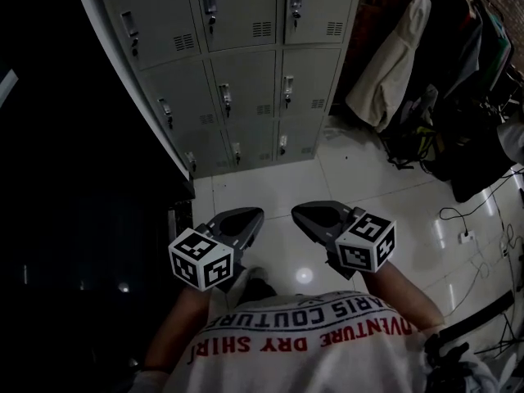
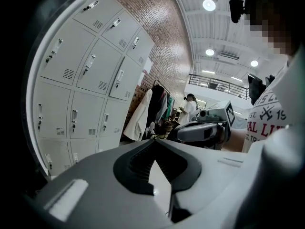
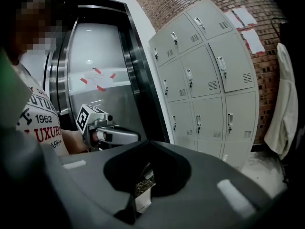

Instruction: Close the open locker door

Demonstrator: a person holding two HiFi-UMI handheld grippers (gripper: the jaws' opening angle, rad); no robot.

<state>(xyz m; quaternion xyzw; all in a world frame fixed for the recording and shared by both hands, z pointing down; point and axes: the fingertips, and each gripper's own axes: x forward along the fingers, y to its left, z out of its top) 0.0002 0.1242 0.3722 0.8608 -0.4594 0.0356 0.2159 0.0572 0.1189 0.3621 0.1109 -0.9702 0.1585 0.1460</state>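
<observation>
A bank of grey lockers [image 1: 246, 64] stands ahead of me on the white tiled floor. In the gripper views one door in the right-hand column [image 3: 232, 63] [image 2: 125, 78] seems to stand slightly out from its neighbours; the other doors lie flush. My left gripper [image 1: 246, 222] and right gripper [image 1: 304, 216] are held side by side close to the person's body, well short of the lockers. Both have their jaws together with nothing between them. Each shows in the other's view: the right gripper [image 2: 183, 131], the left gripper [image 3: 131, 138].
Coats and bags hang on a rack [image 1: 409, 64] right of the lockers. Cables and a power strip [image 1: 467, 236] lie on the floor at the right. A dark steel-framed door [image 3: 102, 80] is left of the lockers. A person [image 2: 190, 109] stands far off.
</observation>
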